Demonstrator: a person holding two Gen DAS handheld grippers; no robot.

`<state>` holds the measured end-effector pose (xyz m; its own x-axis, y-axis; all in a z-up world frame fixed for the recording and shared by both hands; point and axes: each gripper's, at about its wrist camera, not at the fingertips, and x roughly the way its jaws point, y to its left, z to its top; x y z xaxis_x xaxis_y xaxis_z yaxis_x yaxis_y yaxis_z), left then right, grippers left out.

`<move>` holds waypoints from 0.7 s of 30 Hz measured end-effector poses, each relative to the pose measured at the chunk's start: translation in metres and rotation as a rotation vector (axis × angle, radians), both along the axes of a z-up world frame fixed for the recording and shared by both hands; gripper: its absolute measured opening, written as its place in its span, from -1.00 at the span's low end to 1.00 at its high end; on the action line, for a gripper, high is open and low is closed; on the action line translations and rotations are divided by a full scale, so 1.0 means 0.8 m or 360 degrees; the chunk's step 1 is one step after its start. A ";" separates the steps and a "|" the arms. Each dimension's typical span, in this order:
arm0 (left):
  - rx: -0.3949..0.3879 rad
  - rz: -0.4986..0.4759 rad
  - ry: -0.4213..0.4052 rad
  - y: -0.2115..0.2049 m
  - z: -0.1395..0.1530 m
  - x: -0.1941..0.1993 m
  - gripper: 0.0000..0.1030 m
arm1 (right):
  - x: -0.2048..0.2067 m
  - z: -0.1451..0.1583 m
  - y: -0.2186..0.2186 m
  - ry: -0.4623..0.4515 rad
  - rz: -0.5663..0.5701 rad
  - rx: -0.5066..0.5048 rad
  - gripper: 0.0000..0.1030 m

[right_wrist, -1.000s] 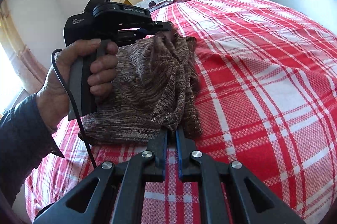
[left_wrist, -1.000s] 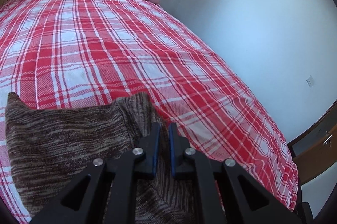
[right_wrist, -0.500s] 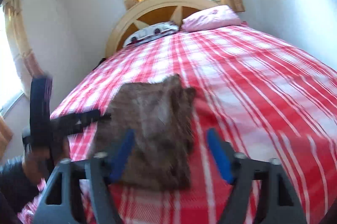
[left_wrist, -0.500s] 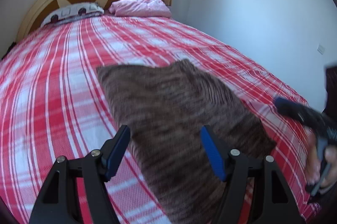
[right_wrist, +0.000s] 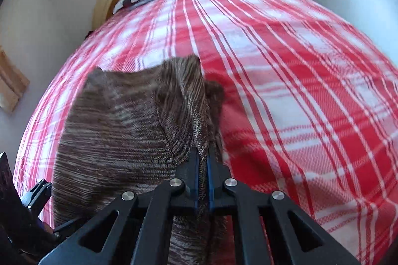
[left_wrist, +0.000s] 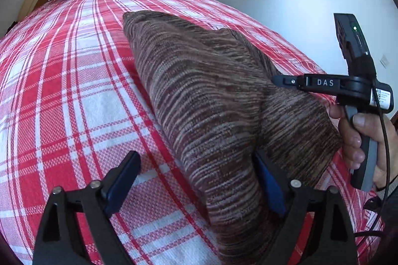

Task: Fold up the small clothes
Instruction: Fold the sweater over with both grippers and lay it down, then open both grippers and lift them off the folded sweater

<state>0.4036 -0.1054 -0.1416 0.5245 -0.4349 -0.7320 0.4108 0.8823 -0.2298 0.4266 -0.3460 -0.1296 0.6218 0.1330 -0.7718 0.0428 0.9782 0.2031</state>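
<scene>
Red plaid bedspread [left_wrist: 74, 80], pillows at headboard. Brown knit garment [left_wrist: 211, 95] lying mid-bed, partly folded. Left gripper [left_wrist: 196, 173] spread wide, near edge btwn fingers, not pinched. Right gripper [right_wrist: 202, 160] pressed together on garment's right edge. Soft, light, floppy, prob stretchy; best gripped at corners/hem, w/ both grippers.

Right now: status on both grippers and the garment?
Left gripper open, straddling the brown knit garment. Right gripper shut on the garment's edge. Garment partly folded on the plaid bed. Nothing in the way.
</scene>
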 end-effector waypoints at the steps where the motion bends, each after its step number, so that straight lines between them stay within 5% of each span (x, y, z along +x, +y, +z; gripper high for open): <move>1: -0.0004 0.0002 -0.0005 0.001 0.000 0.000 0.80 | 0.000 0.001 -0.001 -0.0003 0.0006 0.0002 -0.91; 7: -0.0018 0.0008 -0.0017 0.005 -0.002 -0.004 0.82 | 0.000 0.051 0.022 -0.0200 0.0034 -0.0172 -0.82; 11: -0.0006 -0.0002 -0.0023 0.004 -0.005 -0.010 0.86 | 0.028 0.079 0.055 -0.0314 0.0302 -0.0006 -0.82; 13: -0.0004 -0.0014 -0.0019 0.003 -0.005 -0.010 0.89 | 0.056 0.068 0.069 -0.0222 0.0387 0.0017 -0.82; 17: -0.0003 -0.0015 -0.0020 0.002 -0.004 -0.012 0.90 | 0.112 0.006 0.040 0.0110 0.0196 0.0013 -0.80; 19: -0.0009 -0.0013 -0.0018 0.002 -0.004 -0.012 0.92 | 0.112 0.005 0.016 0.0098 0.0157 0.0180 -0.77; 21: -0.0005 -0.0013 -0.0018 0.002 -0.004 -0.013 0.94 | 0.099 0.016 0.009 0.0052 0.0133 0.0184 -0.64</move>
<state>0.3934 -0.1041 -0.1446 0.5293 -0.4415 -0.7245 0.4204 0.8782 -0.2280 0.5059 -0.3388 -0.1166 0.5796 0.2723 -0.7680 -0.0291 0.9488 0.3144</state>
